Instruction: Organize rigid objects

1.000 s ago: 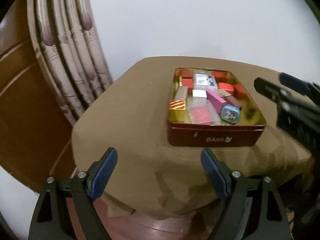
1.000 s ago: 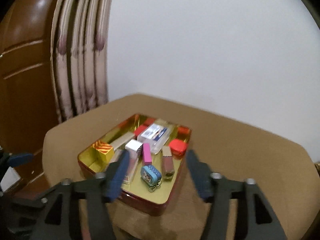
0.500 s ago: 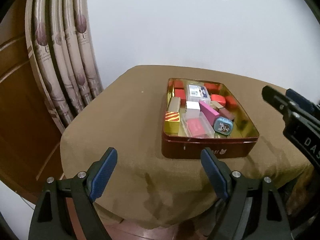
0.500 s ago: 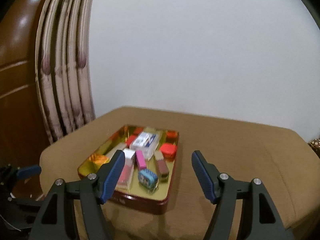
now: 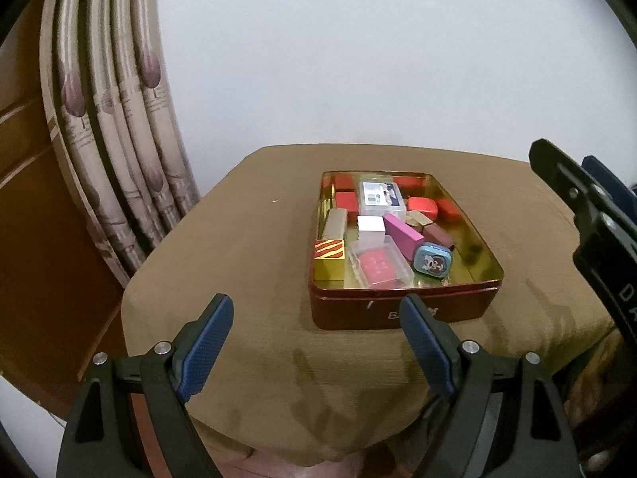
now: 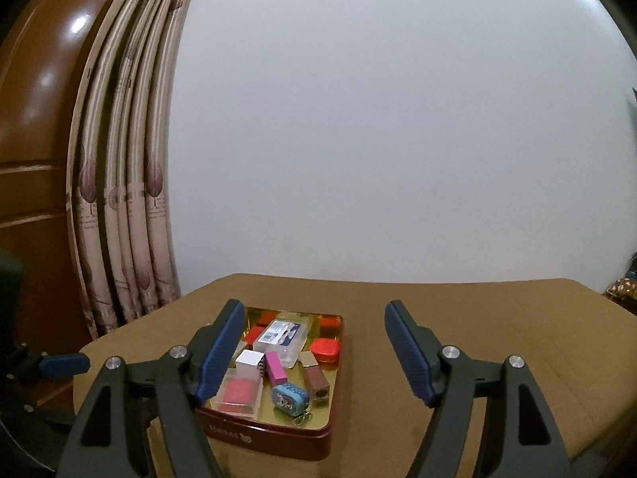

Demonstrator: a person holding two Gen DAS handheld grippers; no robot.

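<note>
Shallow red metal tin (image 5: 402, 310), gold inside, on my brown cloth-covered tabletop (image 5: 247, 247), holding: pink box (image 5: 403, 236), blue oval tin (image 5: 433, 259), clear case with pink insert (image 5: 379, 267), red-and-gold striped box (image 5: 329, 257), red blocks. My left gripper (image 5: 314, 342) gapes empty before it. My right gripper (image 6: 312, 346), jaws just widened, empty above it. Striped curtain (image 5: 119, 159) at left.

The red tin (image 6: 270, 440) bears pale lettering, too blurred to read; the right tool (image 5: 621, 290) shows "D"
</note>
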